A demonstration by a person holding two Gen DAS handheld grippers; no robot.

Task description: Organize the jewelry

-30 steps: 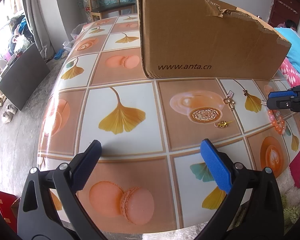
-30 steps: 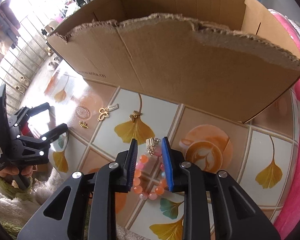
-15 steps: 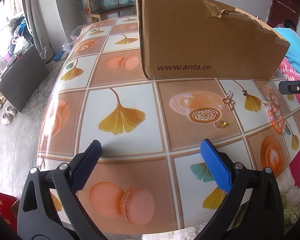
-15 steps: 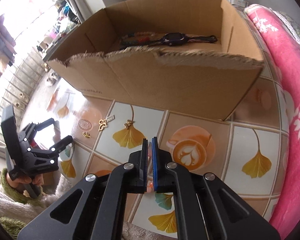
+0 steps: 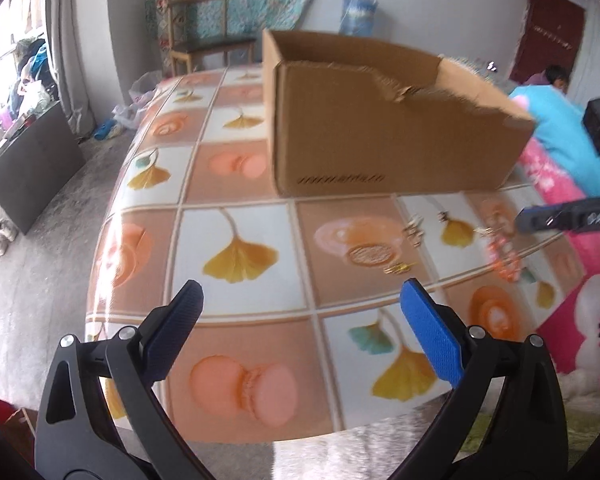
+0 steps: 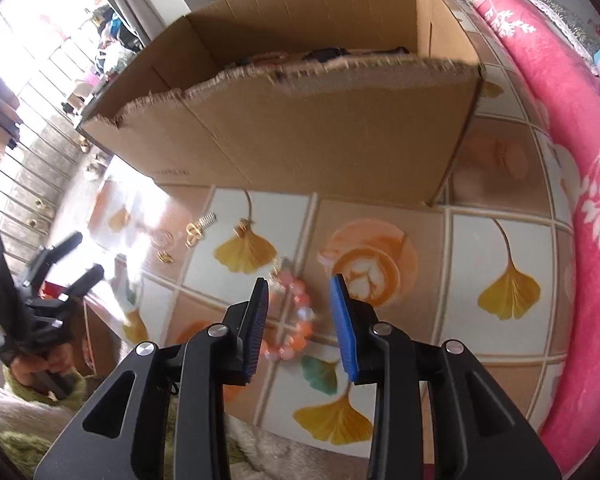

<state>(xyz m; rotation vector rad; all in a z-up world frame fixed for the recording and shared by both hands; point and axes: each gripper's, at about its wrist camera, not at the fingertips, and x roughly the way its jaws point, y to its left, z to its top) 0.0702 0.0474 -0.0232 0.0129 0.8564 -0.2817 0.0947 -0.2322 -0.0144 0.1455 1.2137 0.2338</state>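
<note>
fingers [image 6: 262,322] opening over bead bracelet [image 6: 296,320], leaf-print tablecloth [image 6: 500,248], cardboard box [image 6: 300,128]

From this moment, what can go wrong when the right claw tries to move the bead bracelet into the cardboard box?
1. The right claw is opening above the bead bracelet and nothing is between its pads, so a shallow close may catch only a few beads or slip off.
2. The cardboard box has a torn, jagged front edge; a dangling bracelet might snag on it.
3. Small gold pieces lie near on the tablecloth and may get knocked.
</note>
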